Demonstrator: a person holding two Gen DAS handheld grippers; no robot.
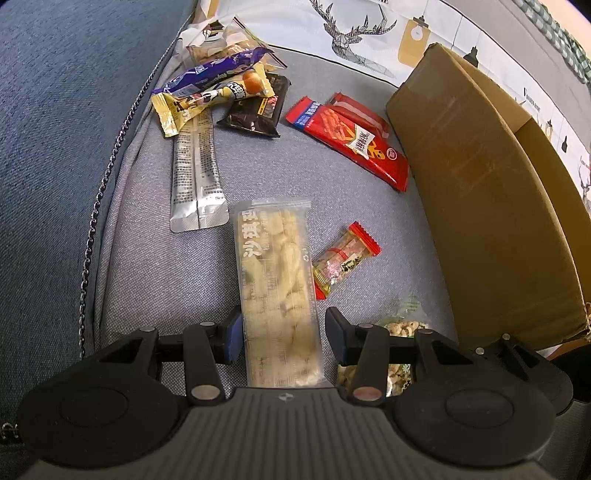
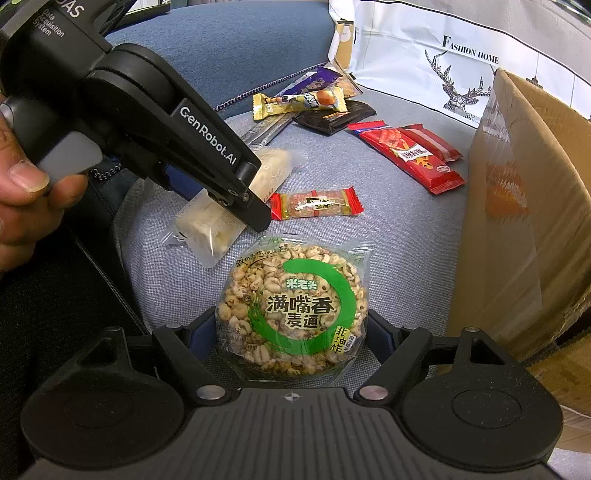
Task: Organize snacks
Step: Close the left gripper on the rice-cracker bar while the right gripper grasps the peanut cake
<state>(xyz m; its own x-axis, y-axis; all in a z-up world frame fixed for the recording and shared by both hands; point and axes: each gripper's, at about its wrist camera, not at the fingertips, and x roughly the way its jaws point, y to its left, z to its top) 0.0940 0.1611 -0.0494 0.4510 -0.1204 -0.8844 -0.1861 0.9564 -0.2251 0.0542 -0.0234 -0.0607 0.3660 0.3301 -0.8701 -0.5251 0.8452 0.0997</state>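
Note:
Snacks lie on a grey sofa cushion (image 1: 147,236). My left gripper (image 1: 282,334) straddles a long clear pack of pale sachima cake (image 1: 275,280); the left pad touches the pack, the right pad stands a little off it, so the jaws look open. In the right wrist view the left gripper (image 2: 255,206) sits over the same pack (image 2: 210,229). My right gripper (image 2: 291,332) has its pads at both sides of a round puffed-grain cake pack with a green ring (image 2: 291,310); contact is unclear. That pack shows partly in the left wrist view (image 1: 400,328).
A cardboard box (image 1: 491,206) stands at the right, also in the right wrist view (image 2: 524,206). A small red-ended candy (image 1: 345,260), red packs (image 1: 354,140), a silver sachet (image 1: 195,173) and a heap of wrappers (image 1: 221,88) lie beyond. A deer-print cushion (image 1: 369,33) is behind.

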